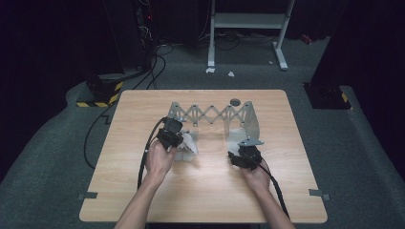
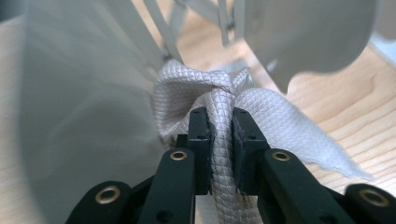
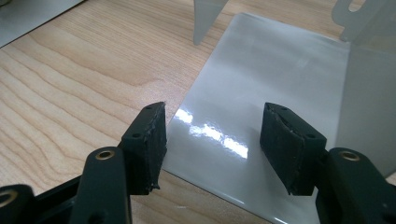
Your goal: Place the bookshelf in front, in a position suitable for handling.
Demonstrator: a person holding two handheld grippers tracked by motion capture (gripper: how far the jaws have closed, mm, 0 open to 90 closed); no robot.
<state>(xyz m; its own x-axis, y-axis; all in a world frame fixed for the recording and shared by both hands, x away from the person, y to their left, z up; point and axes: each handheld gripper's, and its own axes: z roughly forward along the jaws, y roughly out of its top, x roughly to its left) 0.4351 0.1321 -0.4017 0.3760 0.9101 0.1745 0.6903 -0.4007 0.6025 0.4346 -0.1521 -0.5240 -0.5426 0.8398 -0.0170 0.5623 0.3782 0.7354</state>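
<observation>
Seen from above, a person's two forearms reach forward from the near edge of a wooden table [image 1: 143,200]. The left hand [image 1: 157,160] holds the left gripper [image 1: 177,140] angled forward and slightly inward. Its jaws are pinched tight on a bunched fold of white woven cloth [image 2: 224,121], which lies left of centre on the table, just beside the left upright of a grey metal rack [image 1: 215,114]. The right hand [image 1: 256,176] holds the right gripper [image 3: 212,142] low over the table, its jaws spread wide with nothing between them, hovering over the near edge of the rack's glossy grey base plate [image 3: 261,84]. The two grippers sit well apart, with bare wood between them. Farther off, the rack's scissor lattice spans the middle of the table. Bare tabletop lies beyond it and to both sides.
</observation>
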